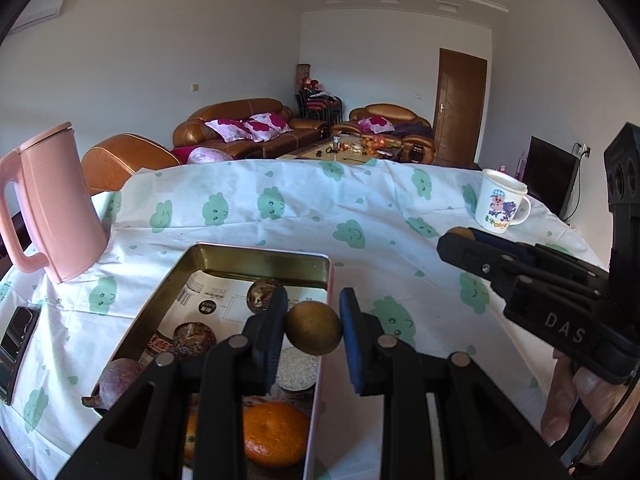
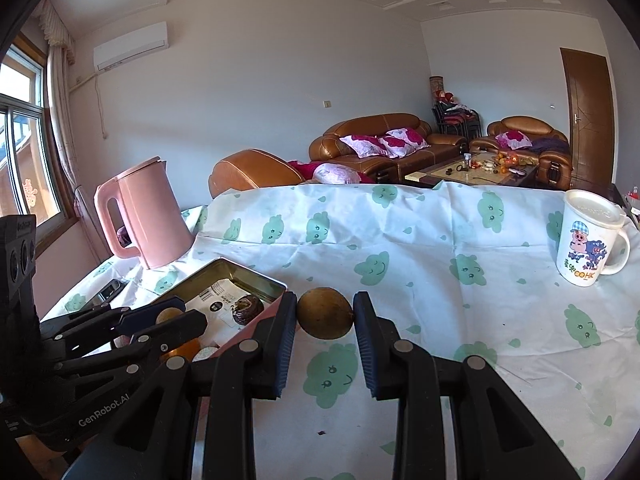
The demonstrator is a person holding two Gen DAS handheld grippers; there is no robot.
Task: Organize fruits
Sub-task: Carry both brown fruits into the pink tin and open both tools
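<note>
My left gripper (image 1: 314,312) is shut on a round yellow-brown fruit (image 1: 314,330), held over the right rim of an open metal tin (image 1: 256,251). The tin holds an orange (image 1: 274,432) and three dark wrinkled fruits (image 1: 262,294). In the right wrist view my right gripper (image 2: 325,308) is shut on a similar yellow-brown fruit (image 2: 325,316), above the cloth just right of the tin (image 2: 256,276). The left gripper (image 2: 180,314) shows at the left there with its fruit (image 2: 168,315). In the left wrist view the right gripper (image 1: 456,240) reaches in from the right.
A pink kettle (image 1: 56,208) stands left of the tin, on the white tablecloth with green cloud prints (image 2: 400,264). A cartoon mug (image 2: 588,240) with a lid stands at the far right. A dark phone (image 1: 16,344) lies at the left edge. A hand (image 1: 568,400) holds the right gripper.
</note>
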